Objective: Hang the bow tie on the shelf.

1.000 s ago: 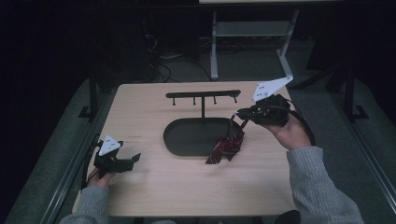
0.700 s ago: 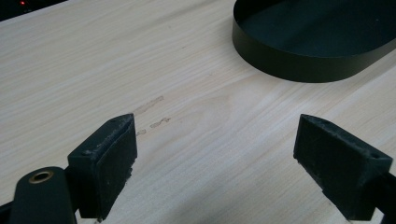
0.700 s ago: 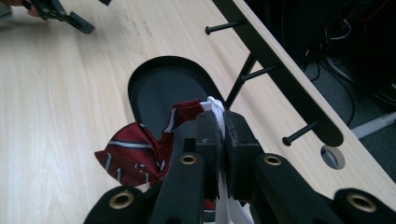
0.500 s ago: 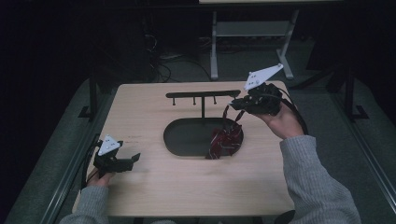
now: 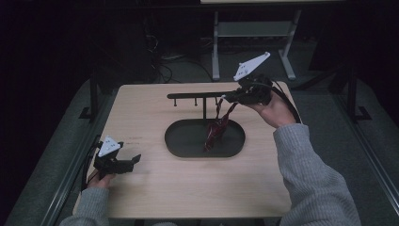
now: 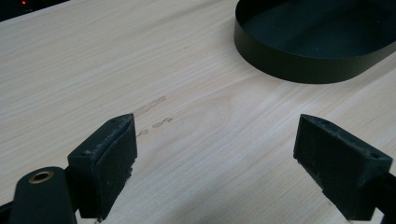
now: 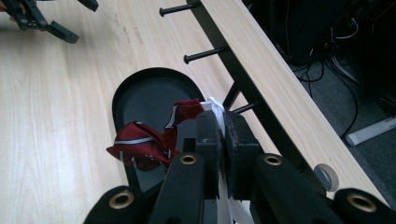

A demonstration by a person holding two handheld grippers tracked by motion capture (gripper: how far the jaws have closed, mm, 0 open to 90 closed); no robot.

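Hanging from the clenched right gripper in the high view, the red striped cloth dangles over the oval tray beside the peg rack, while the left gripper view shows the left gripper released above bare table near the tray's wall, and the right gripper view shows jaws pinching the cloth's white edge beside 1 peg.

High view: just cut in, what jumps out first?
The right gripper, raised beside the peg rack, is shut on a red striped cloth that dangles over the black oval tray. The left gripper rests open on the table's near-left corner.
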